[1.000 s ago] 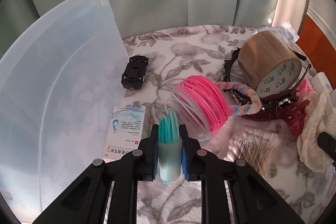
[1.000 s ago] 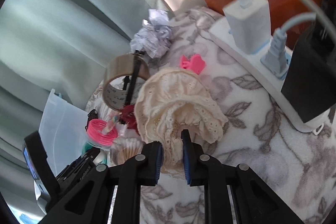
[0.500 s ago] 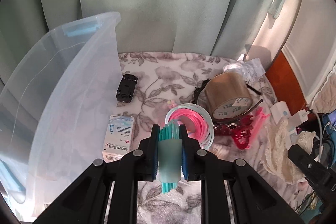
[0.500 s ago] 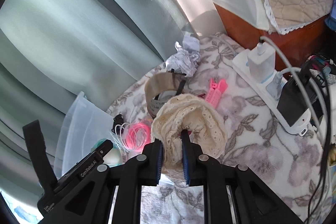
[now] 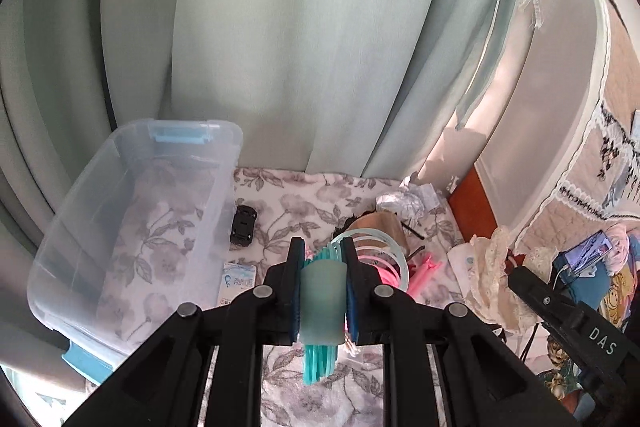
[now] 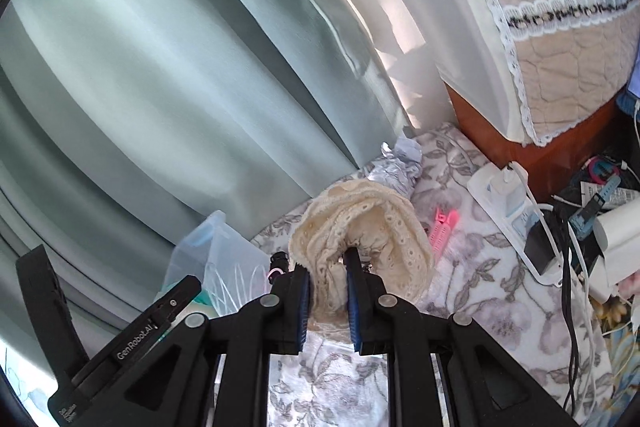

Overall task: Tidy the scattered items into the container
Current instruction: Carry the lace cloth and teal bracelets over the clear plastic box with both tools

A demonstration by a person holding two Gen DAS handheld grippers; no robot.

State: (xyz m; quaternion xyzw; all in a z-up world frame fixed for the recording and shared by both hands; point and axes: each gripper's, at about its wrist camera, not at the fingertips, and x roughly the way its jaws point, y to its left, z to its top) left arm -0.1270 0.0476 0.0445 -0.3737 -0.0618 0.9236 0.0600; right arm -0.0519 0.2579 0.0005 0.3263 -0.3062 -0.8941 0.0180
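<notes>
With left tongs (image 5: pixel 322 291) clamping the teal coil (image 5: pixel 322 301) and right tongs (image 6: pixel 327 301) pinching the lace cloth (image 6: pixel 362 227), release both only once they are above the clear bin (image 5: pixel 132 227).

Soft daylight glows through the curtain (image 5: pixel 280 47), sunny patches on the right, heavy fisheye bending with dark corners, slightly blurry.

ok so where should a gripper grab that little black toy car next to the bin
Across the narrow sides of the black toy car, coming down from above. It lies flat on the floral cloth beside the clear bin, lengthwise along its wall, both flanks apparently free.
</notes>
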